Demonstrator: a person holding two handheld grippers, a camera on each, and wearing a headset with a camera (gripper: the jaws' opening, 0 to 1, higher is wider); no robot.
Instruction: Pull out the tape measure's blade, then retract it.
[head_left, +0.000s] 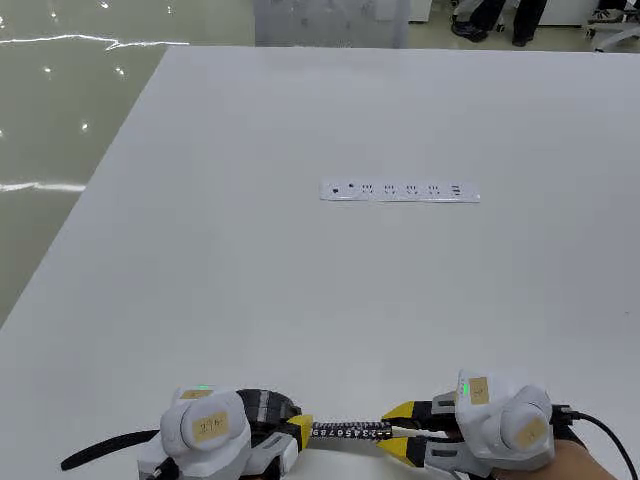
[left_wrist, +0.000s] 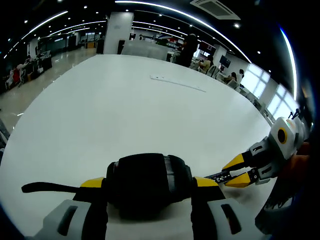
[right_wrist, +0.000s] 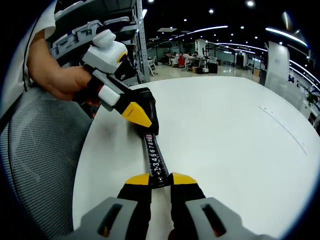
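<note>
Pulling out, barely started | left claw (head_left: 290, 432) hugs tape measure (left_wrist: 149, 187), right claw (right_wrist: 160, 179) pinches blade (right_wrist: 154, 157) | next I pull sideways, steady.

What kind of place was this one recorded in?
Probably a large open-plan office or lab hall: a long white table with a power strip, a metal storage rack, ceiling light strips, and people at desks in the distance.

Opposed close gripper views, shared blade (right_wrist: 155, 160)
</note>
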